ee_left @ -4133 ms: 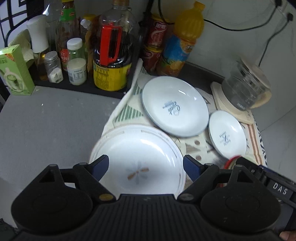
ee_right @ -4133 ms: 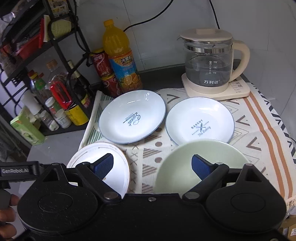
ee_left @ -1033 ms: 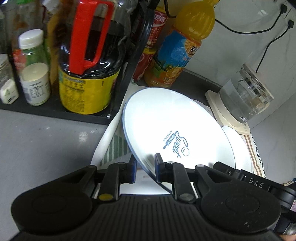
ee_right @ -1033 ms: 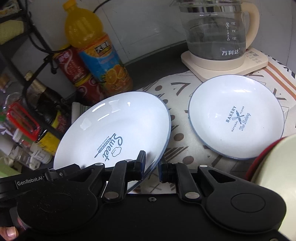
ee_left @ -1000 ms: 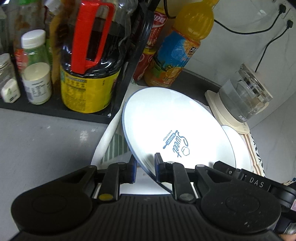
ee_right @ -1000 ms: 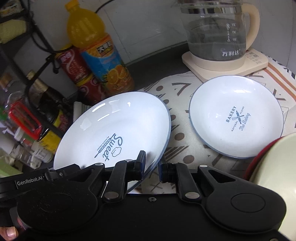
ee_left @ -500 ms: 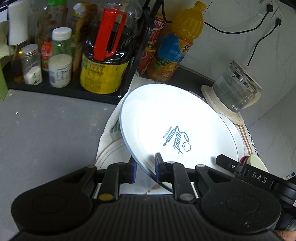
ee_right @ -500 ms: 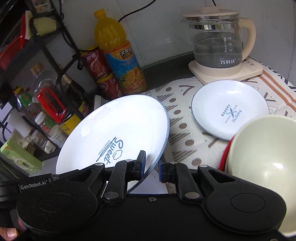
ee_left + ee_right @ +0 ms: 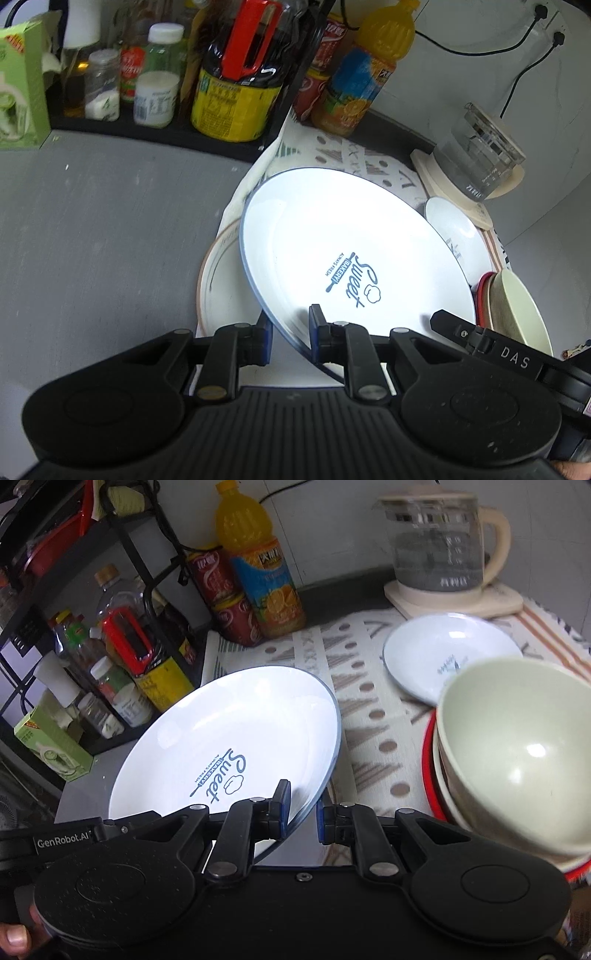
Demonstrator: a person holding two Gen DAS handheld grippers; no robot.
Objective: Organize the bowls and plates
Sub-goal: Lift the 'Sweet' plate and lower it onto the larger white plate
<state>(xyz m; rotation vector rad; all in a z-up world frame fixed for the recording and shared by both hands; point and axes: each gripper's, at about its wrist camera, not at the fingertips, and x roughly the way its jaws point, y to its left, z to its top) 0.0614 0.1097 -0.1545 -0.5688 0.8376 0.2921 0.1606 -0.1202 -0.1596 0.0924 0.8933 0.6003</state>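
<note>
Left wrist view shows the left gripper with its jaws clamped on the near rim of the large white blue-rimmed plate printed "Sweet"; right wrist view shows the right gripper with its jaws likewise pinched on that plate's near edge, so both tools carry one dish between them; a thin rim gives little purchase, and two grips on separate parts of the rim probably keep it from swinging. The plate is tilted, its far edge rising ahead of the jaws, and it hangs above the cream plate with a brown ring, which lies flat just beyond and below the left jaws, half on the patterned cloth and half on the grey worktop; stacking it there looks like the aim, since the cream plate makes a base nearly as wide. Ahead and to the right of the right jaws sits the pale green bowl, nested in a red-rimmed bowl; beyond it lies the small white plate with blue print, in front of the glass kettle with a cream handle. Next call, as I judge it: level the plate, lower it centred, and release both grips together lest it tip.
</note>
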